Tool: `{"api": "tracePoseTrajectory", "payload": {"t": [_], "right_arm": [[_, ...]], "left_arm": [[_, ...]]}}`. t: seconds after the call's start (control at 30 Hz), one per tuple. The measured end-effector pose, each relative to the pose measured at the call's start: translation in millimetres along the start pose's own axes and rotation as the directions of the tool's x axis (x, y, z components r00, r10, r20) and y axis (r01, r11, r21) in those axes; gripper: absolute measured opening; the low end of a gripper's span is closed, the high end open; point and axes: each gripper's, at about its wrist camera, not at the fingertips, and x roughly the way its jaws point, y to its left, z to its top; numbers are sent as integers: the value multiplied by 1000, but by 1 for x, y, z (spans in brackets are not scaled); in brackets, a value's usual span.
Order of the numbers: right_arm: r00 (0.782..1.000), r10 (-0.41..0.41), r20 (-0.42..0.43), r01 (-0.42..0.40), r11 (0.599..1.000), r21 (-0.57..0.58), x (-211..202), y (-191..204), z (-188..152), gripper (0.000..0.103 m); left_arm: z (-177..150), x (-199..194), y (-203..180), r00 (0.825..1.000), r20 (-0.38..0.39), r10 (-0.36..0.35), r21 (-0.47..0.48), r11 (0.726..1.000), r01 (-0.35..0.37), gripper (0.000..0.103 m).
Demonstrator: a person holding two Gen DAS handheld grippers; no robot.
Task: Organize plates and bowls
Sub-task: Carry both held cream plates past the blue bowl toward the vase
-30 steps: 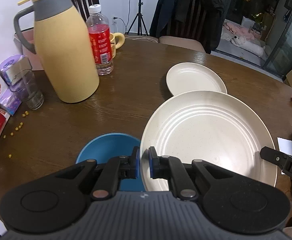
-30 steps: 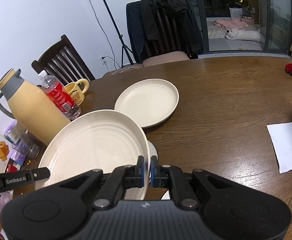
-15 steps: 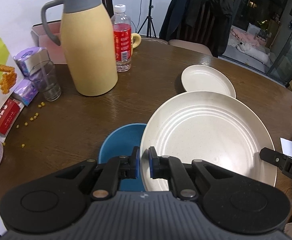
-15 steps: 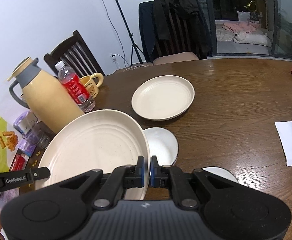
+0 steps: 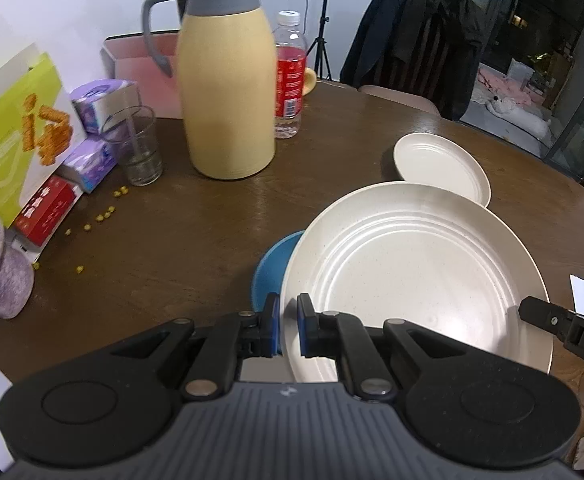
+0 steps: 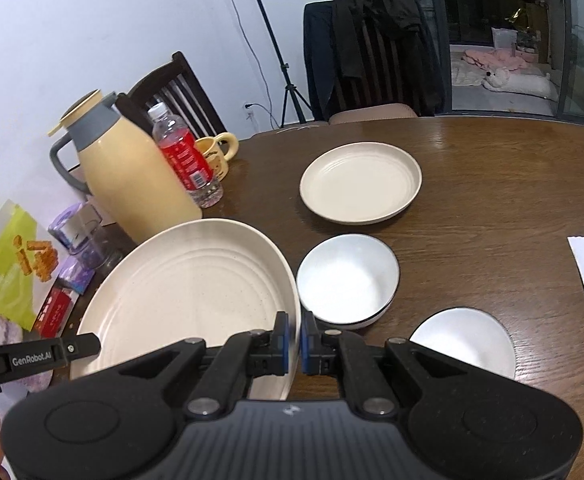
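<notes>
I am working in a home dining room: round wooden table (image 6: 492, 208), wooden chairs (image 6: 179, 92), thermos jug (image 5: 227, 92), snack box (image 5: 15, 128), and a glass door (image 6: 504, 40) onto bedding.

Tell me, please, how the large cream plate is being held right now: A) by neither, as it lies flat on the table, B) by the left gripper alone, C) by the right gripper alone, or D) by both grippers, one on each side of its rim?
D: the left gripper pinches the large cream plate at one edge, and the right gripper pinches the opposite edge.
</notes>
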Motion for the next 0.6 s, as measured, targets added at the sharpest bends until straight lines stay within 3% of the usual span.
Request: {"api": "tracePoseTrajectory", "payload": {"t": [0.6], "right_arm": [[998,50,-30,-52,996,-69,-2,51,-26,6]], "left_arm": [[-24,-23,56,999,8,44,-75,996,-43,9]]}}
